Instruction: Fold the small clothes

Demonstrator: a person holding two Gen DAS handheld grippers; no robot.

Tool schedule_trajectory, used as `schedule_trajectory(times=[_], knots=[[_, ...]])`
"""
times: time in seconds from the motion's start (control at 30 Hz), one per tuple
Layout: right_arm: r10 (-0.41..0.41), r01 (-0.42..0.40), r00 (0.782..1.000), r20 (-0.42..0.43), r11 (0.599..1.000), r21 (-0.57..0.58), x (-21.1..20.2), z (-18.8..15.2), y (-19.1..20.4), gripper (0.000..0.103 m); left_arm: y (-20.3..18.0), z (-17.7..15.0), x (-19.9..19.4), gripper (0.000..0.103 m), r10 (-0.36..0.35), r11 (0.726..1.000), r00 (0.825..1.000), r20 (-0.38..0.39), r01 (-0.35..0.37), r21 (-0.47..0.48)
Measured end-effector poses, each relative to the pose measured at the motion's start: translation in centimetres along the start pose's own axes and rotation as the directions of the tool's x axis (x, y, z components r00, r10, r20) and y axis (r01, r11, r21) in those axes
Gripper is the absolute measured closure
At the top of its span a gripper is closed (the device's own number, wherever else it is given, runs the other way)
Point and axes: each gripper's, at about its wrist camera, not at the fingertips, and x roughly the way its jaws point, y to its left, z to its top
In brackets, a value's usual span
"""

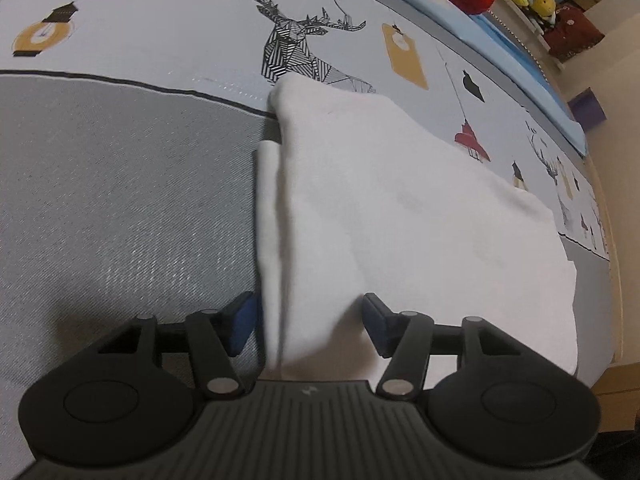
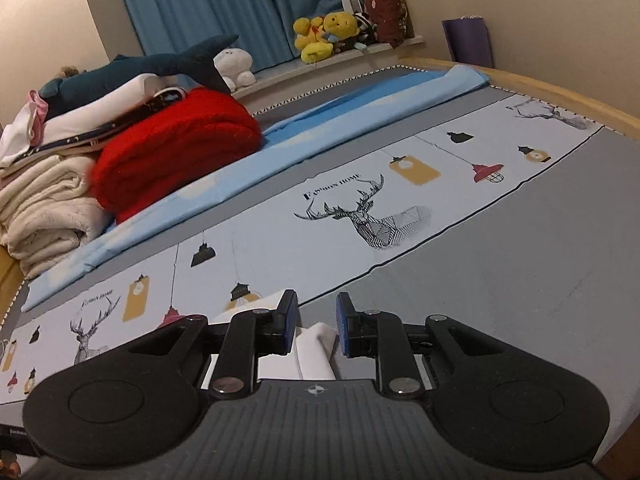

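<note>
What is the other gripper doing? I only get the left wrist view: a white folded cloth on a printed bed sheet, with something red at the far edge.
Observer: The right gripper hovers over a corner of the white folded cloth. Its jaws stand narrowly apart and do not seem to pinch it.
Visitor: And that red thing?
Observer: It is a folded red fuzzy blanket, lying on the bed beside a stack of cream blankets.
Visitor: Is anything on top of that stack?
Observer: Yes, a dark teal plush shark lies across the top of it.
</note>
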Motion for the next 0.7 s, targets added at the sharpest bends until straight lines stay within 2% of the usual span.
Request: schedule_trajectory(times=[0.07,0.1,0.13,0.23,0.33,0.43,0.57,0.7], knots=[[-0.006,0.006,1.0,-0.003,1.0,-0.007,0.2,-0.1,0.2,0.081,-0.3,-0.1,0.1,0.062,0.008,1.0,1.0,0.002,-0.008,0.02],[-0.01,0.009,1.0,-0.005,1.0,-0.011,0.4,-0.1,0.3,0.081,-0.3,-0.1,0.2,0.075,0.003,1.0,1.0,-0.001,-0.003,0.024],[-0.011,0.01,1.0,-0.007,1.0,-0.014,0.5,-0.1,0.4,0.081,-0.4,-0.1,0.3,0.082,-0.003,1.0,1.0,-0.004,0.004,0.024],[-0.011,0.011,1.0,-0.011,1.0,-0.015,0.8,-0.1,0.7,0.081,-0.5,-0.2,-0.2,0.09,-0.008,0.999,1.0,0.008,0.007,0.049],[-0.011,0.011,1.0,-0.013,1.0,-0.017,1.2,-0.1,1.2,0.081,-0.1,-0.2,-1.3,0.094,-0.025,0.999,0.999,0.035,0.023,0.036],[-0.009,0.009,1.0,-0.014,1.0,-0.021,1.5,-0.2,1.9,0.081,0.6,-0.2,-2.3,0.094,-0.007,1.0,0.999,0.04,0.006,0.01],[-0.007,0.006,1.0,-0.022,0.999,-0.035,1.8,-0.4,2.8,0.081,1.2,-0.7,-2.3,0.09,-0.018,1.0,1.0,-0.006,0.018,0.005],[-0.004,0.002,1.0,-0.03,0.998,-0.055,1.9,-0.7,3.4,0.081,1.9,-0.9,-1.6,0.066,-0.018,1.0,0.999,-0.043,0.017,-0.021]])
